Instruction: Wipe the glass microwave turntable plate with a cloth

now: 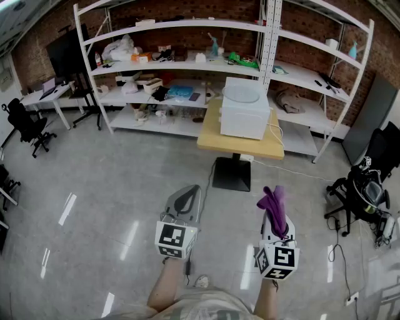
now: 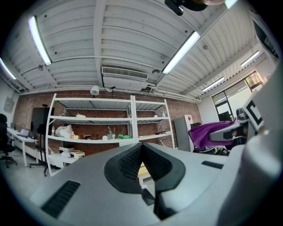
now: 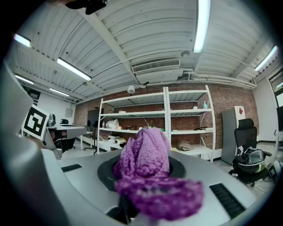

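The right gripper (image 1: 275,219) is pinching one purple cloth (image 1: 273,201), its jaws closed on the bunched fabric. The left gripper (image 1: 194,187) is holding nothing, its jaws pressed together. One glass turntable plate (image 1: 242,93) is lying on top of the one microwave (image 1: 244,120), on the single table (image 1: 215,142), well apart from both grippers. The plate looks unsecured, though it is small from here, so a sideways wipe is likely to push it off. The loosely draped cloth may also slip free.

Brick wall (image 1: 187,12), white shelving (image 1: 181,69), glossy grey floor (image 1: 94,181), strip lights (image 2: 181,52).
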Demonstrator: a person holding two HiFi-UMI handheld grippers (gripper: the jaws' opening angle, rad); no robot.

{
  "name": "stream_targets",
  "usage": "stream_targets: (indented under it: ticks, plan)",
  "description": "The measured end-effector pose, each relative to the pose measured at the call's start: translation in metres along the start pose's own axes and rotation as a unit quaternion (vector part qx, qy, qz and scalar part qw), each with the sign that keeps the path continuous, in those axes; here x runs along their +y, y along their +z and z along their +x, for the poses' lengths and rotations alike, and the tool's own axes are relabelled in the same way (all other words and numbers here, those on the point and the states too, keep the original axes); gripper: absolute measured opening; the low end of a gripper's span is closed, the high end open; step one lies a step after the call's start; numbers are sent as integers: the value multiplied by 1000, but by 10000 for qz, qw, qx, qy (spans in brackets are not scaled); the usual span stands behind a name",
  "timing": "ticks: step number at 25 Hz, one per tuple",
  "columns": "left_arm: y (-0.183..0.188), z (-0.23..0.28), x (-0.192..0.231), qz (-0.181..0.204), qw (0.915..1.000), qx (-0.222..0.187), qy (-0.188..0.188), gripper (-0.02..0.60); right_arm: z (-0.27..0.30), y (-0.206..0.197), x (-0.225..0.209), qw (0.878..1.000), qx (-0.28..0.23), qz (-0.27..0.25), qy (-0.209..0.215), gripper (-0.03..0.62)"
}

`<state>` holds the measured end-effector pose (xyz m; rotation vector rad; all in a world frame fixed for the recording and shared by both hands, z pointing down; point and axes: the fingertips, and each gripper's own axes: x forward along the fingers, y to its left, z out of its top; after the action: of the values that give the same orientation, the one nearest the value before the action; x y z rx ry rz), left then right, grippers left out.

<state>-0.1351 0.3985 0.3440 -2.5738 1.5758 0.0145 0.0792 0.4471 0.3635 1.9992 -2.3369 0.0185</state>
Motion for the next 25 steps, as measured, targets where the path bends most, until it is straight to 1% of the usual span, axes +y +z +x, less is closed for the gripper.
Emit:
stream_targets:
  ticks: [9, 15, 20, 25]
  plan:
    - [0, 3, 5, 29, 9999, -6, -135, 2, 5, -4, 1, 9999, 38, 109, -89, 57]
    - [-7, 8, 14, -56, 9997, -19, -223, 2, 13, 0, 4, 9996, -96, 242, -93, 57]
    - [-20, 12, 28, -174, 9994, 72, -296, 2, 19, -10, 13, 9996, 60, 243, -155, 57]
    - [-31, 20, 47, -335, 9990, 152, -269, 2, 27, -22, 17, 9990, 248, 317, -215, 57]
